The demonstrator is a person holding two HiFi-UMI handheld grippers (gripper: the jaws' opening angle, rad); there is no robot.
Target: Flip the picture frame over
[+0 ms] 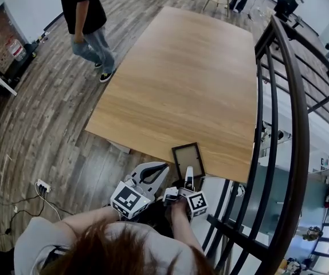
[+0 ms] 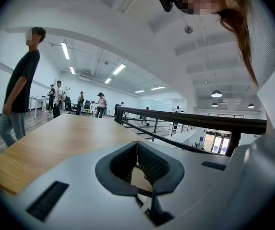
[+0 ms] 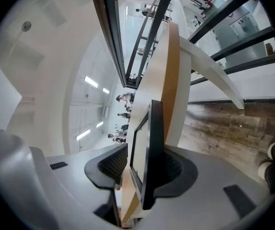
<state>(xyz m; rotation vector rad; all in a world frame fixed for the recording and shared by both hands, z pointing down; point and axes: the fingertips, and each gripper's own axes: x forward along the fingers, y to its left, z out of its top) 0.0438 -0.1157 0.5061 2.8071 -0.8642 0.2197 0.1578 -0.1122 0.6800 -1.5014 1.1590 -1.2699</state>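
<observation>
**Own limbs and grippers, two items**

1. Left gripper: I held it low in front of my body, pointing forward and close to level, with its marker cube uppermost. Its jaws met at the tips and nothing was between them. My left forearm lay bare behind it.

2. Right gripper: just beside the left, rolled onto its side. Its jaws stood apart, with the picture frame between them, unclamped. My right hand gripped the handle.

The table is smooth, matt, pale wood. At its near edge the picture frame has a dark matt rim. Beside the table the railing is dark, faintly glossy metal. Below the table the floor is grey wood planks.
</observation>
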